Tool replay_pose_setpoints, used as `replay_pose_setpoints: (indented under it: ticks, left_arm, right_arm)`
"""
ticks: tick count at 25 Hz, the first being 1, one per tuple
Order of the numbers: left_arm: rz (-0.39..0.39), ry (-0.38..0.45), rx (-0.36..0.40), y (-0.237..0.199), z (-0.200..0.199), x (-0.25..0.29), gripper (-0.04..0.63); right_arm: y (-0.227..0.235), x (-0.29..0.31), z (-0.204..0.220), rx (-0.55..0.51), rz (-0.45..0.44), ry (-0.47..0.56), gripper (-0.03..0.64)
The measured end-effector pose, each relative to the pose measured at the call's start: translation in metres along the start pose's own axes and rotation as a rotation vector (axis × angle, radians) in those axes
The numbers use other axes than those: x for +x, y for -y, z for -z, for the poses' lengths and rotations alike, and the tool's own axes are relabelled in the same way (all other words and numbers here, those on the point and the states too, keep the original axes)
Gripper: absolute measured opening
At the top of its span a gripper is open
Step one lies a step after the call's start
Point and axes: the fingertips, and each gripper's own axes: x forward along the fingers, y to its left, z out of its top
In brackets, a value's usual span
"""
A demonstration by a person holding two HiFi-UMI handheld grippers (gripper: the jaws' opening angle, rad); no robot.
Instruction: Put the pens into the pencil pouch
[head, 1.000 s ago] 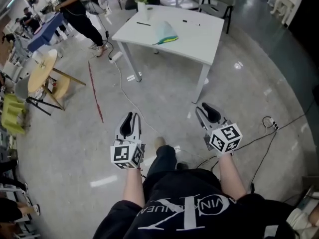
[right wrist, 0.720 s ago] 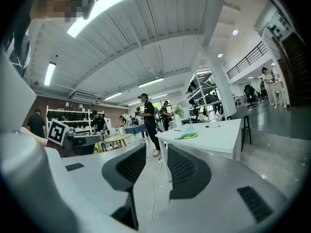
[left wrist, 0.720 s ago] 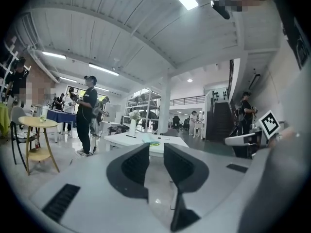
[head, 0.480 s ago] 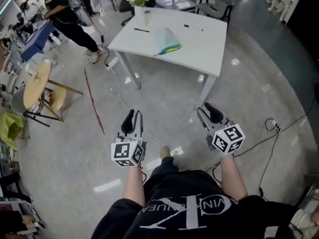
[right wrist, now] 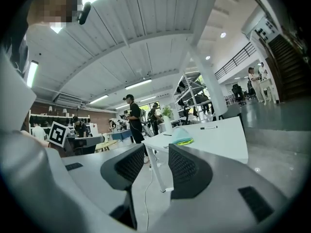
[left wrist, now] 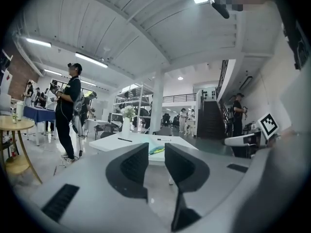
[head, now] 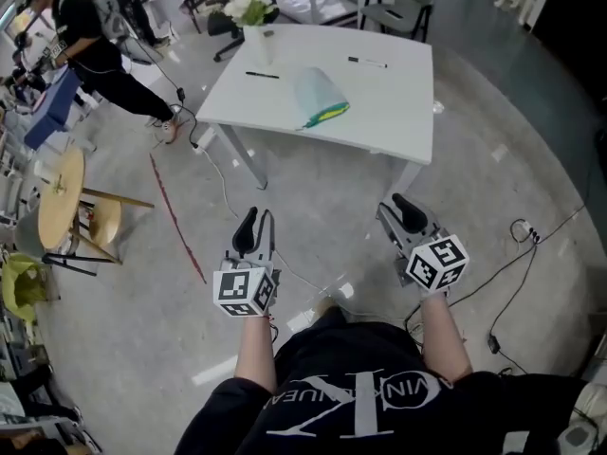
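A white table [head: 398, 112] stands ahead of me. On it lie a pale teal pencil pouch [head: 321, 96] with a yellow-green edge, a black pen [head: 263, 75] to its left and a second pen [head: 368, 62] near the far edge. My left gripper [head: 254, 220] and right gripper [head: 402, 207] hang level above the floor, well short of the table. Both sets of jaws are opening, with nothing between them. The left gripper view shows the pouch [left wrist: 156, 149] through the gap of the left gripper [left wrist: 156, 161]. The right gripper view shows the pouch [right wrist: 182, 139] and a pen [right wrist: 209, 127] beyond the right gripper [right wrist: 156, 166].
A vase of flowers [head: 251, 12] stands on the table's far left corner. A person in black [head: 90, 45] stands at the left near a blue table. A round wooden table [head: 59, 188], a red floor line [head: 175, 221] and floor cables [head: 531, 240] lie around.
The table has come closer and lower in the head view as I walk towards it. Both grippers have travelled forward with me, and the person at the left has shifted.
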Motion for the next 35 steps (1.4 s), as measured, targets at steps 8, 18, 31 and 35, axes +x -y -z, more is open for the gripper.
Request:
replay_pose_setpoints:
  ticks: [8, 18, 31, 35]
  left_arm:
    - [0.015, -0.003, -0.032, -0.025, 0.008, 0.021, 0.091]
    - [0.038, -0.018, -0.029, -0.021, 0.006, 0.067, 0.095]
    - [0.000, -0.046, -0.023, -0.006, 0.007, 0.189, 0.109]
    - [-0.003, -0.065, -0.010, -0.001, 0.011, 0.221, 0.111]
  right_arm:
    - [0.003, 0.024, 0.002, -0.006, 0.016, -0.012, 0.172]
    - [0.041, 0.049, -0.015, -0.018, 0.018, -0.022, 0.181]
    - [0.132, 0.131, -0.038, -0.072, -0.110, -0.125, 0.187]
    - [0.157, 0.149, -0.037, -0.065, -0.138, -0.157, 0.189]
